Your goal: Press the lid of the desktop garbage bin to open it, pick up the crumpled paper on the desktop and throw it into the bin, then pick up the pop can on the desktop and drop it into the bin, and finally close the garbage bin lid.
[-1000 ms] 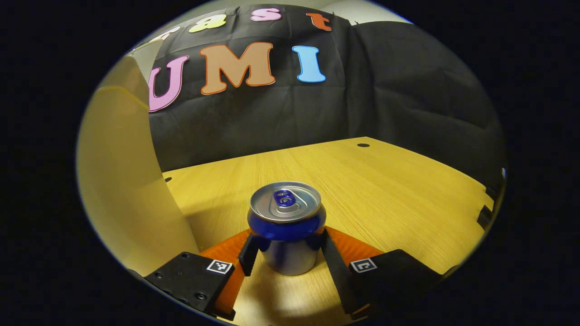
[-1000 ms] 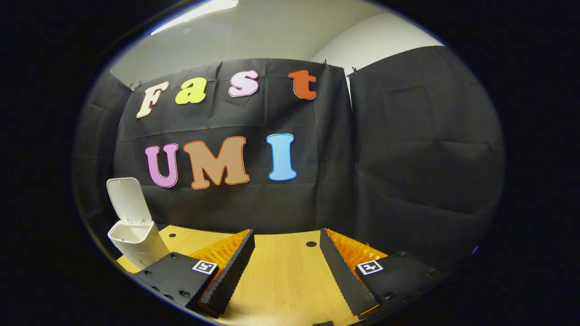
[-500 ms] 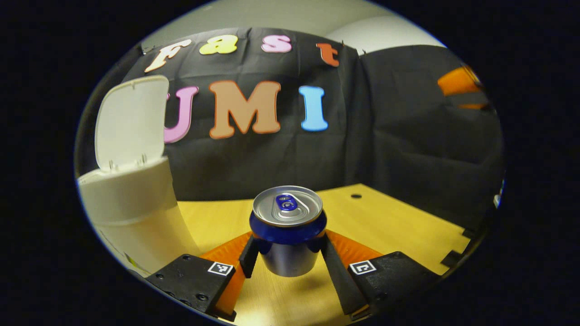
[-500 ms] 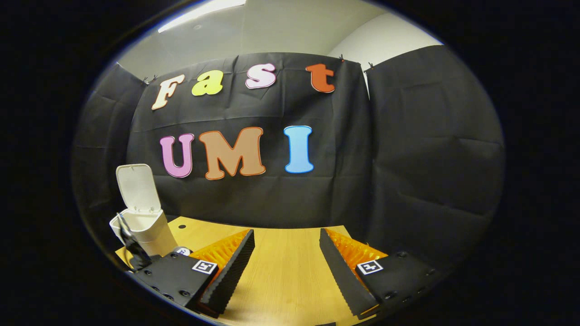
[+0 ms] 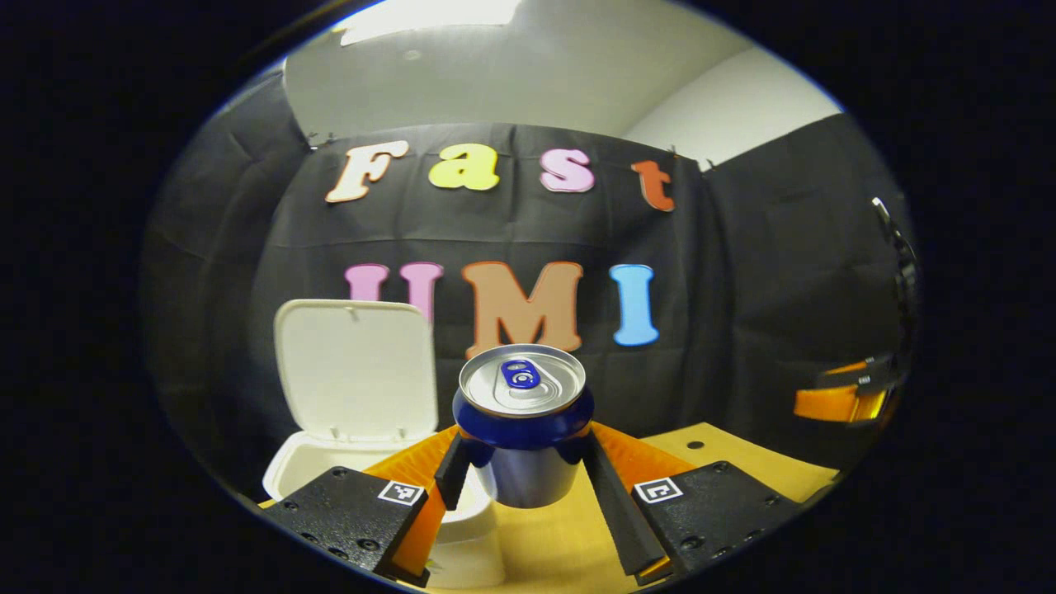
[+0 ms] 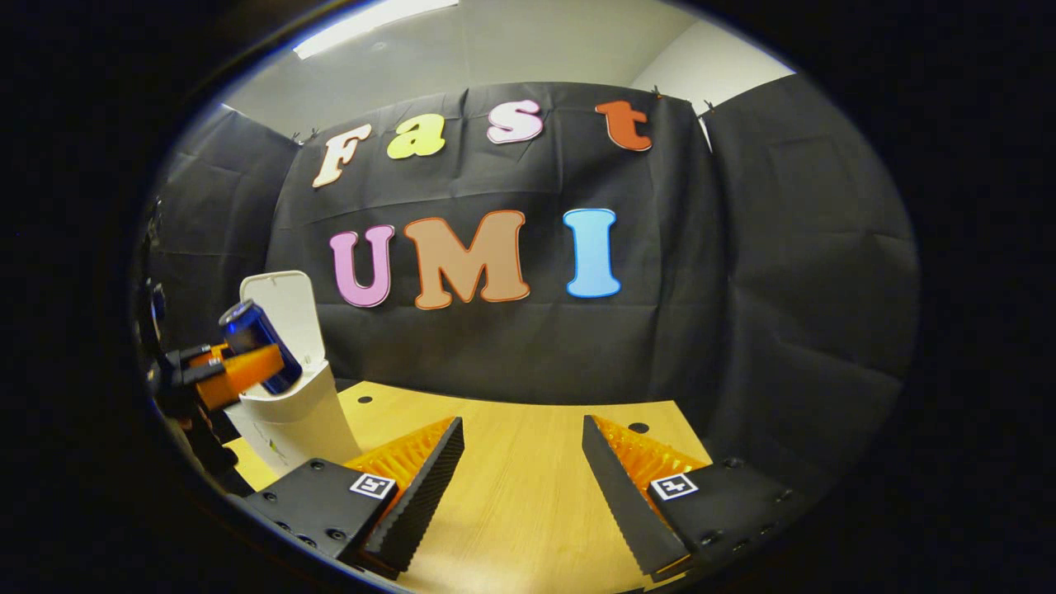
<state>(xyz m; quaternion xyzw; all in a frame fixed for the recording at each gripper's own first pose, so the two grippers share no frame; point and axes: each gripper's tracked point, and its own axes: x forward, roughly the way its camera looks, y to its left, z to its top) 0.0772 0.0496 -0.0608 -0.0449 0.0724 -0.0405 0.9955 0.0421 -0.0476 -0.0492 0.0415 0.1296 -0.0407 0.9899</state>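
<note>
My left gripper (image 5: 521, 462) is shut on a blue pop can (image 5: 522, 425) with a silver top, held upright in the air. Just beyond and below it on the left stands the white bin (image 5: 330, 474) with its lid (image 5: 355, 367) raised. In the right gripper view the same can (image 6: 252, 346) hangs tilted in the left gripper (image 6: 223, 375) in front of the bin (image 6: 289, 412) and its raised lid (image 6: 285, 309). My right gripper (image 6: 521, 462) stands open over the wooden desktop (image 6: 528, 503) with nothing between its fingers. The inside of the bin is hidden.
The desktop (image 5: 742, 466) has small round holes (image 6: 637, 428) near its back edge. Black cloth walls close the booth behind and to the right. The right gripper (image 5: 850, 396) appears far off at the right edge of the left gripper view.
The left gripper has lifted the can off the desktop and swung it left, up to the open bin. The right gripper has turned a little left and stays open.
</note>
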